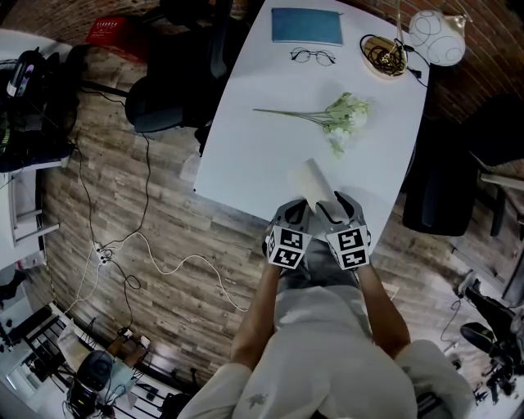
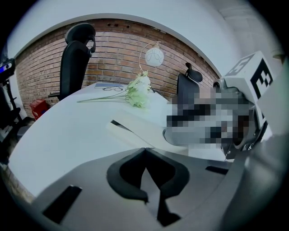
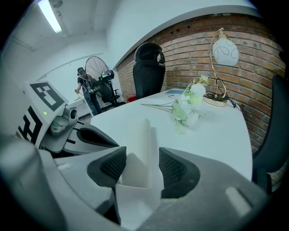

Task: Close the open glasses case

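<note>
While the left claw (image 2: 145,151) sits pinched together beside it, the right claw (image 3: 142,168) spreads wide around the open white glasses case (image 1: 315,182) at the worktop's (image 1: 246,155) near edge. Well apart lie one flower sprig (image 1: 332,116), one pair of spectacles (image 1: 312,56), one blue notebook (image 1: 306,25) and one lamp (image 1: 436,37).

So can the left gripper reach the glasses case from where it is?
Probably yes: the glasses case lies on the table just ahead of the left gripper, jaws shut, nothing between. The right gripper straddles it, though.
</note>
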